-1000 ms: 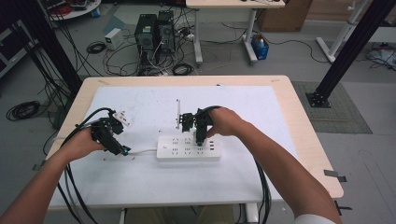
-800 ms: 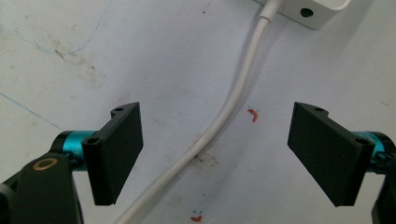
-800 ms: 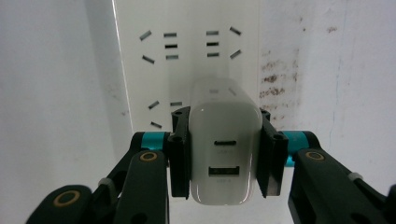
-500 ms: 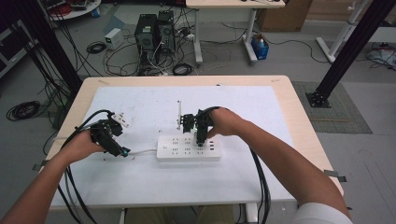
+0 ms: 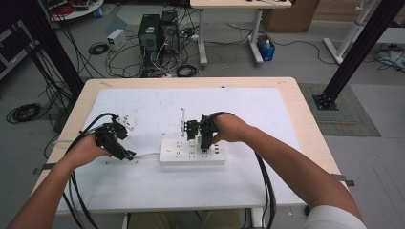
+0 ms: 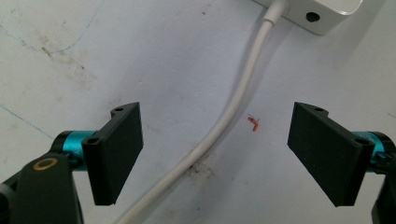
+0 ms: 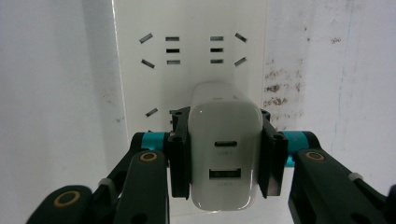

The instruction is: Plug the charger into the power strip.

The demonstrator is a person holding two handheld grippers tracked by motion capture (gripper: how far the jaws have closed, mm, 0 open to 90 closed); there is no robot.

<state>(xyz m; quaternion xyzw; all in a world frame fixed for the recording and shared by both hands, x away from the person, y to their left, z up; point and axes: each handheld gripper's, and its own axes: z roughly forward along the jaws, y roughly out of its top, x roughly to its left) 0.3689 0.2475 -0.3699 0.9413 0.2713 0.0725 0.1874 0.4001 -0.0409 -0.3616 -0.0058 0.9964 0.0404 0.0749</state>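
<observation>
- Down near the person, two forearms reach up onto the table (image 5: 282,95), which has a white sheet (image 5: 267,119) over its top.
- On the left, the left gripper (image 5: 116,143) sits low over the white sheet, with its jaws wide apart and holding nothing.
- From the left gripper view, a white cord (image 6: 233,100) runs along the sheet between the two black jaws, and the jaws do not touch it.
- Close by the cord lies a tiny red scrap (image 6: 254,123) on the sheet.
- That cord goes up into the end of the power strip (image 6: 322,14), seen at the top of the left gripper view.
- In the middle of the table lies the white power strip (image 5: 177,153), flat on the sheet.
- The right gripper (image 5: 204,140) points down at the right part of the power strip.
- It is clamped on a white charger (image 7: 224,154), one black jaw pressing on each side.
- The charger has two small ports on its face and sits right against the power strip, over its sockets.
- More empty sockets (image 7: 194,49) show on the strip past the charger.
- A little past the left gripper, a small white plug (image 5: 127,123) lies on the sheet.
- Far behind the table, two dark computer boxes (image 5: 157,33) stand on the floor (image 5: 296,67) among many loose cables.
</observation>
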